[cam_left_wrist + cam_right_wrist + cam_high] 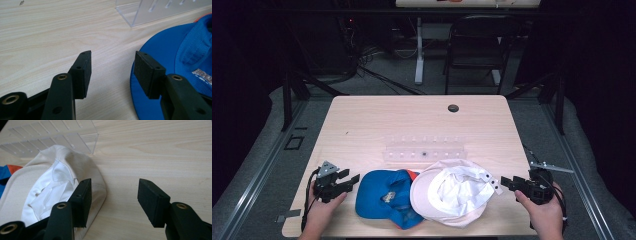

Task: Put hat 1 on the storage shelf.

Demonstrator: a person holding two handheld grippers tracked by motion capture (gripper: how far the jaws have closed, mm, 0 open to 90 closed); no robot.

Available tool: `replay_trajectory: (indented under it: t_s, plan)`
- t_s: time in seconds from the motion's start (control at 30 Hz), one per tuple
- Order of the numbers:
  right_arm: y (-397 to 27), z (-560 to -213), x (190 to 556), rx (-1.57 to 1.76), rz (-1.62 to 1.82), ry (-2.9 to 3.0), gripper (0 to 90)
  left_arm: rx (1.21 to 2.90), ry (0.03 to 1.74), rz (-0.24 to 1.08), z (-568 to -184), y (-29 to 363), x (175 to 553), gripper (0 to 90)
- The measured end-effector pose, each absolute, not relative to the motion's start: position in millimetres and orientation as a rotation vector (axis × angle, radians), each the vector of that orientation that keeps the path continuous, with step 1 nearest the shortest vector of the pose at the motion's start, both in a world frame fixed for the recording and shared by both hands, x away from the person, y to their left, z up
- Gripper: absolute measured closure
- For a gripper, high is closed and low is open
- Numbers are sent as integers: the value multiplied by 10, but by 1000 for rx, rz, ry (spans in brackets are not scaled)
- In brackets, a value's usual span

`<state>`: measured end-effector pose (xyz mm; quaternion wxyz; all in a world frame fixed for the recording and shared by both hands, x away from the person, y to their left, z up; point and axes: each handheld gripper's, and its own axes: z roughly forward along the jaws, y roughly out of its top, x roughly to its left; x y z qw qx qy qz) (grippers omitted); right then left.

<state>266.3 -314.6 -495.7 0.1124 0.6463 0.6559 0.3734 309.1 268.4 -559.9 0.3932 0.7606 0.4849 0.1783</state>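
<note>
Beside the left gripper [353,180], which is black with a grey plate on top, lies a bright blue cap [384,197] with an orange edge and a small white logo. Near the black right gripper [507,183] lies a cream cap [452,192] with a white lining. Beyond both grippers stands a clear plastic rack [424,150] on the pale wood-grain tabletop [412,117].

A pale wood tabletop [377,125] with a round cable hole [453,108] stands on grey floor [262,150]. Beyond it, a black folding chair [474,50], a white desk leg [419,50] and tangled cables [362,55] sit in dim light.
</note>
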Motion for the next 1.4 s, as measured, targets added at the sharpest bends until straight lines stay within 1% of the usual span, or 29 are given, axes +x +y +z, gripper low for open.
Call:
replay_trajectory:
  t_s: [0.57, 0.8, 1.07, 1.23, 1.4]
  plan:
    - [-3035, -4635, 2818, 1888, 1064, 2049, 453, 1935, 1229, 455, -5590, 2702, 3091, 490]
    - [-2994, -4546, 2880, 1905, 1093, 2084, 452, 1934, 1229, 456, -5591, 2701, 3091, 490]
    - [-2902, -4455, 2953, 1922, 1034, 2147, 449, 1929, 1233, 457, -5595, 2702, 3092, 490]
    - [-2839, -4460, 2994, 1929, 989, 2193, 446, 1934, 1230, 457, -5596, 2698, 3095, 490]
    - [-2763, -4584, 3077, 1968, 858, 2263, 446, 1938, 1230, 453, -5599, 2694, 3096, 490]
